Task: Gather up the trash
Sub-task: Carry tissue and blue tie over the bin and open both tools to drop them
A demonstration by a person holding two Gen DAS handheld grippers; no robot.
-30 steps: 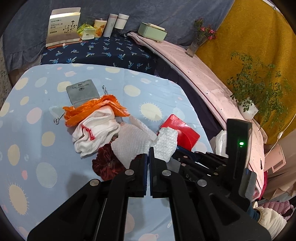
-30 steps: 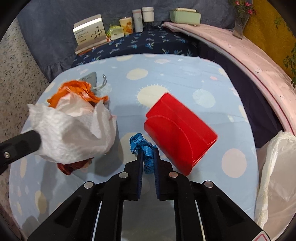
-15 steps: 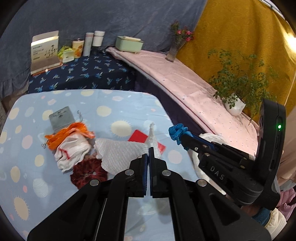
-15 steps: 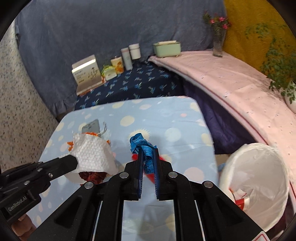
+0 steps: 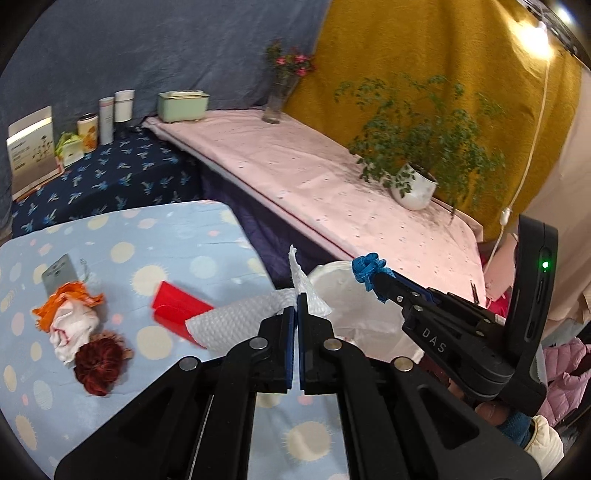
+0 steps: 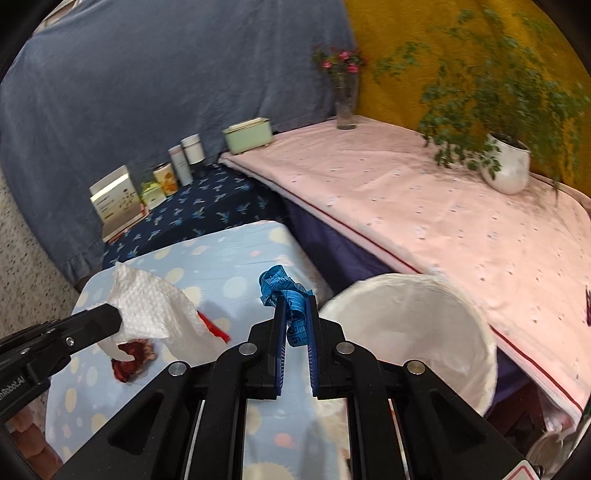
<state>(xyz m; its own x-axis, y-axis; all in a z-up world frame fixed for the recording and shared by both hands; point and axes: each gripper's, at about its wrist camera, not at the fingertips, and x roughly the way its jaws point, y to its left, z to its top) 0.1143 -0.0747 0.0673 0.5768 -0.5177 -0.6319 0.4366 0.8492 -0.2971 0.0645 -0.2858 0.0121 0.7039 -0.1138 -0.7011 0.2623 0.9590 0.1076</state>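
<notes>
Indoor light, fairly bright and even. A lamp (image 5: 537, 35) glares top right in the left view, washing out the yellow curtain (image 5: 424, 48) around it. Soft shadows under the jaws on the surface (image 5: 207, 236). Strong fisheye bending and black corner vignette in both. Motion blur on the potted plant (image 6: 491, 96) and the right view's right edge.

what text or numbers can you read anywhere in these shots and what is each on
"DAS": on the black right gripper, seen from the left wrist.
"Robot.AI", start cut off: on the black left gripper, seen from the right wrist.
Printed digits on the blue measuring tape in the right gripper: not surely readable.
White and gold card box on the dark blue cloth: print too small to read.
</notes>
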